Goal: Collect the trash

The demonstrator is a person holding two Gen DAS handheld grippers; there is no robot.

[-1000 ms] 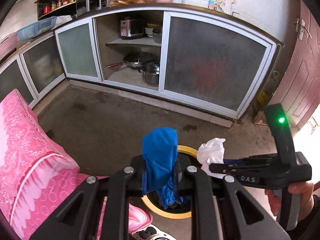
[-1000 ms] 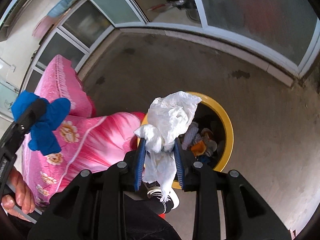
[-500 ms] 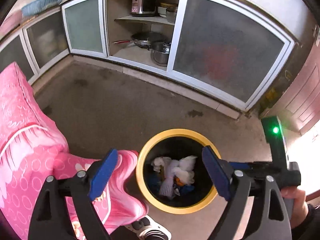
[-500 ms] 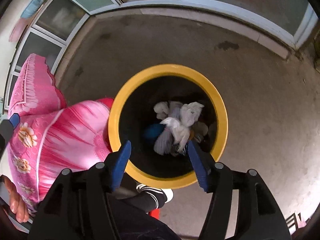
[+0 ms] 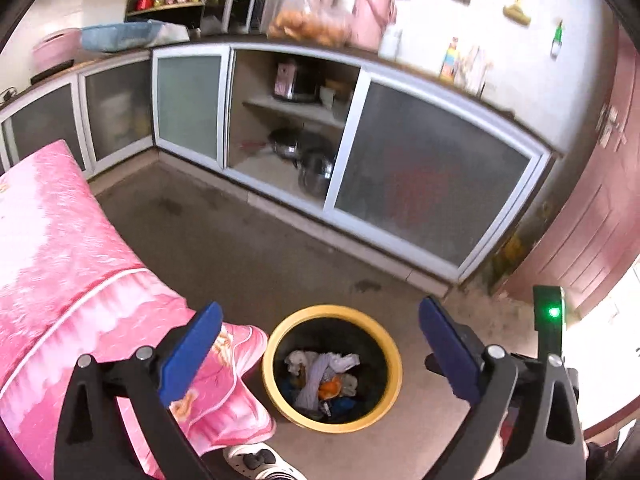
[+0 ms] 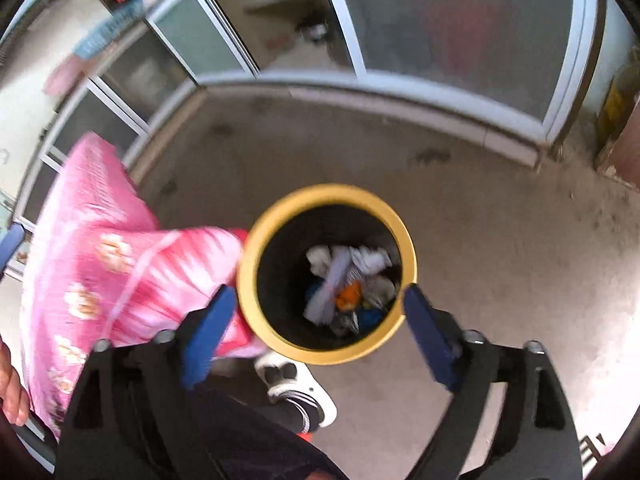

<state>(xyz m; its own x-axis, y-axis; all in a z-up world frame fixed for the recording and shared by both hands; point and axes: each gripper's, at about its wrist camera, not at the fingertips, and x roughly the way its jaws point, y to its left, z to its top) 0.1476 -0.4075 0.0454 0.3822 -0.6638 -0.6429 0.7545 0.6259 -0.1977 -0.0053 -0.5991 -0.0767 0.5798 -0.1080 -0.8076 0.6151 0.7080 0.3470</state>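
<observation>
Both the left gripper [image 5: 320,360] and the right gripper [image 6: 316,332] are spread wide, empty; the yellow-rimmed trash bin [image 6: 408,252] lies directly below and ahead of them.

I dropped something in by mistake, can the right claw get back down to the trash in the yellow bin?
Probably yes: the right claw is open above the yellow bin, whose mouth is uncovered, with the trash lying exposed inside.
</observation>
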